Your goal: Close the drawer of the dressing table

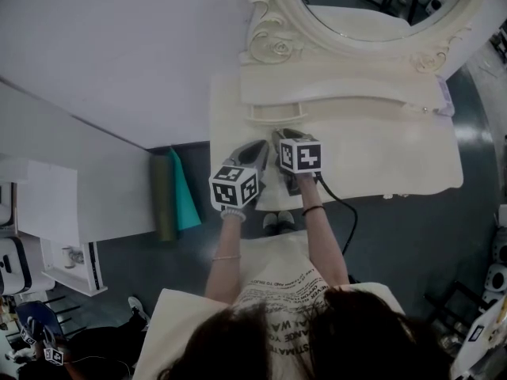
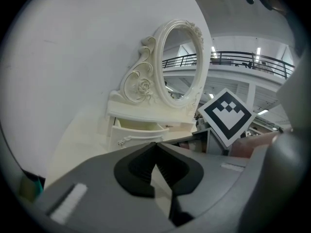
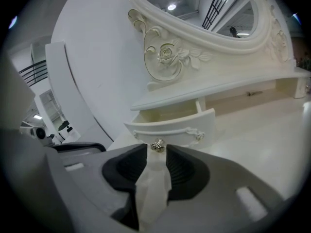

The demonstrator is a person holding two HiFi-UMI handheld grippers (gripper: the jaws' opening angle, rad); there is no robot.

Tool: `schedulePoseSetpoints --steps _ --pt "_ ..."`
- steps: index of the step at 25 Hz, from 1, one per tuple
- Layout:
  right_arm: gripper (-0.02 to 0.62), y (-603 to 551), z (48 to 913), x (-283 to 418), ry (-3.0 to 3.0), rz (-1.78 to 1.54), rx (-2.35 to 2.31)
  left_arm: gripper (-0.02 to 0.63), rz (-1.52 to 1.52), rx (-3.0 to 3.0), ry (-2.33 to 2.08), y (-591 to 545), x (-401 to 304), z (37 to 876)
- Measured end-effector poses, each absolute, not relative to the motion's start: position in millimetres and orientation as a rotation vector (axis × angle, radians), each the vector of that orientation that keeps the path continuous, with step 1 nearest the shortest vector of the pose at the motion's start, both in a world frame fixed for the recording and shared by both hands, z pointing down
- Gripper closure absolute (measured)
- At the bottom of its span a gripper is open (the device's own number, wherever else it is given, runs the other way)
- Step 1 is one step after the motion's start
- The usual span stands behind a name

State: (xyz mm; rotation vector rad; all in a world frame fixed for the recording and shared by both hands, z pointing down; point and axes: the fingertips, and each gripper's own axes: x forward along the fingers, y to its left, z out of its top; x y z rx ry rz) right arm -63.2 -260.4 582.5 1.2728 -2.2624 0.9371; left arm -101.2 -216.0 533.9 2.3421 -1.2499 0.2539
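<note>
The white dressing table (image 1: 380, 158) has an oval mirror (image 1: 372, 6) and a small drawer (image 1: 277, 115) standing pulled out under the mirror shelf. In the right gripper view the drawer front (image 3: 182, 124) is close ahead, and its metal knob (image 3: 157, 145) sits just at the tips of my right gripper (image 3: 155, 149). The jaws are open, with a gap on each side of the knob. My left gripper (image 2: 155, 147) is shut on nothing; it hangs over the tabletop to the left of the right gripper (image 1: 283, 134), and the drawer (image 2: 138, 132) lies farther ahead of it.
A teal wedge (image 1: 181, 192) and an olive roll (image 1: 163, 198) lie on the floor left of the table. A white wall runs behind the mirror. A black cable (image 1: 342, 212) trails from the right gripper. White shelving (image 1: 71, 267) stands at the far left.
</note>
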Motion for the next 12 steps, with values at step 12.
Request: schedulePoseSetpoints --steps 12 --pt "0.486 -269.8 592.2 -69.6 -2.226 0.990 1.283 0.605 0.261 2.328 -1.250 -224.1 -107.1 538.6"
